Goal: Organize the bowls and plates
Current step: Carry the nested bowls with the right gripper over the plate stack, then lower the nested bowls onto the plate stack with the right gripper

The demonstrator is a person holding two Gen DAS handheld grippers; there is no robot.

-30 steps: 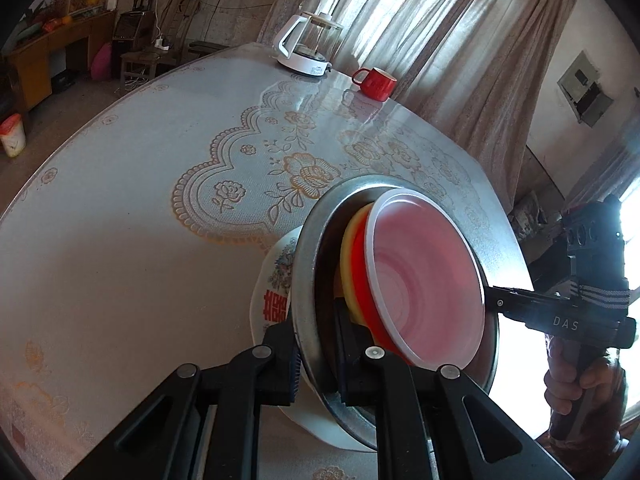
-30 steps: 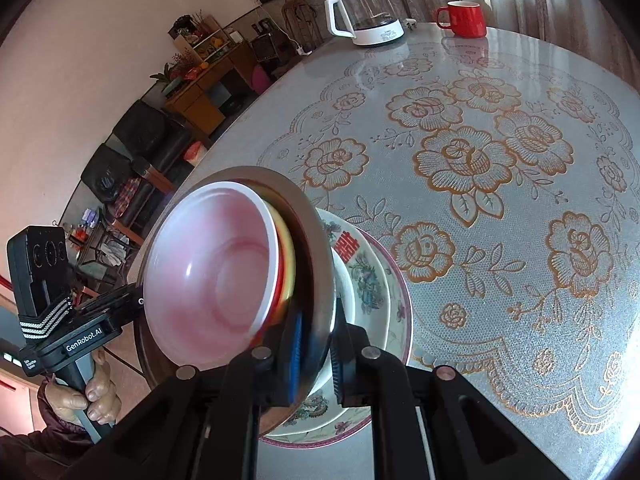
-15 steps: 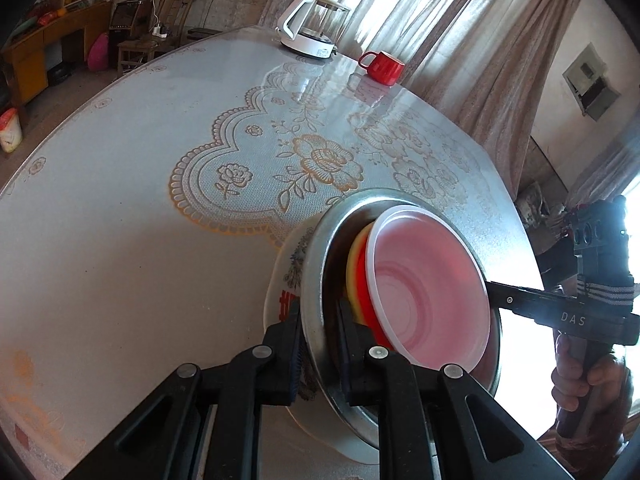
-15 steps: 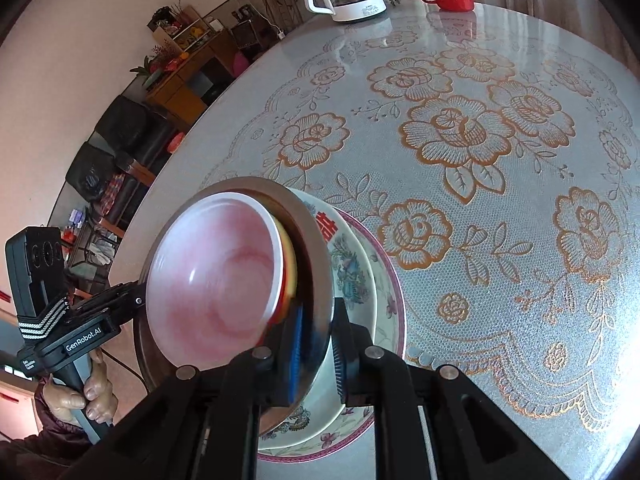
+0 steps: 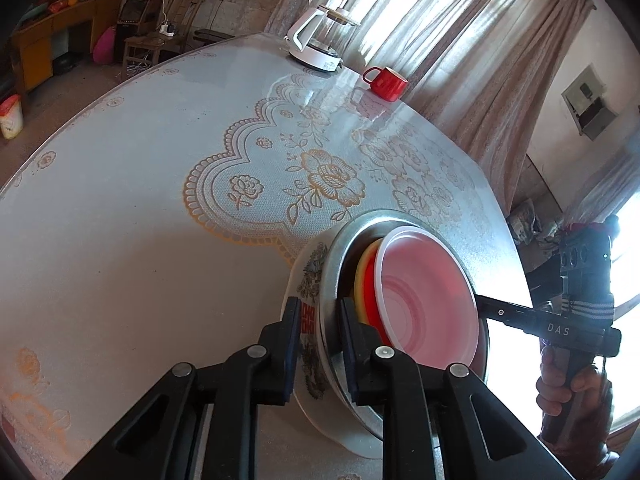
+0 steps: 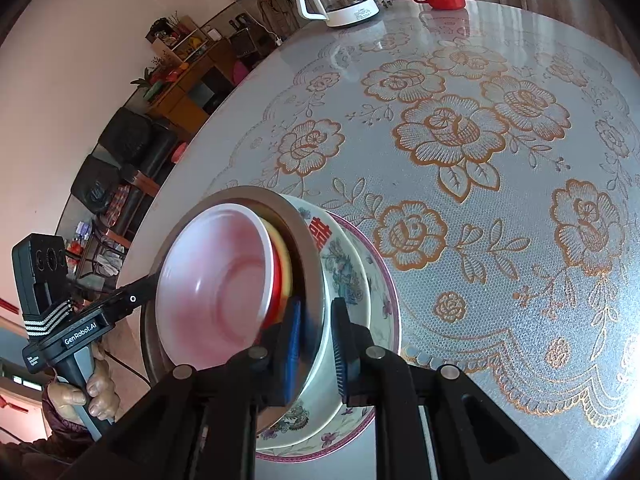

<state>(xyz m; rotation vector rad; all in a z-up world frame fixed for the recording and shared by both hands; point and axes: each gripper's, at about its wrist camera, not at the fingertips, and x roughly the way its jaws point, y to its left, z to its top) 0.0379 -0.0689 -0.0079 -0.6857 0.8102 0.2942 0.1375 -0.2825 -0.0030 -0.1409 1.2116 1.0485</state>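
A steel bowl [image 5: 360, 220] holds a yellow bowl [image 5: 362, 268], a red bowl [image 5: 370, 284] and a white bowl [image 5: 424, 300] with a pink inside. It sits on a flowered plate [image 5: 308, 280]. My left gripper [image 5: 320, 320] straddles the steel rim and its jaws are opening, with a gap beside the outer finger. From the opposite side my right gripper [image 6: 317, 332] stays shut on the steel bowl [image 6: 308, 248]. Under it lie the flowered plate [image 6: 352, 264] and a pink-rimmed plate [image 6: 390, 292].
A glass kettle [image 5: 320, 48] and a red mug [image 5: 386, 82] stand at the far edge of the round table [image 5: 120, 240], near the curtains. The stack is close to the table's near edge. A hand [image 5: 568, 384] grips the right gripper's handle.
My left fingers have spread apart off the steel rim. The right fingers have stayed on the rim. The bowl stack stays in place on the plates.
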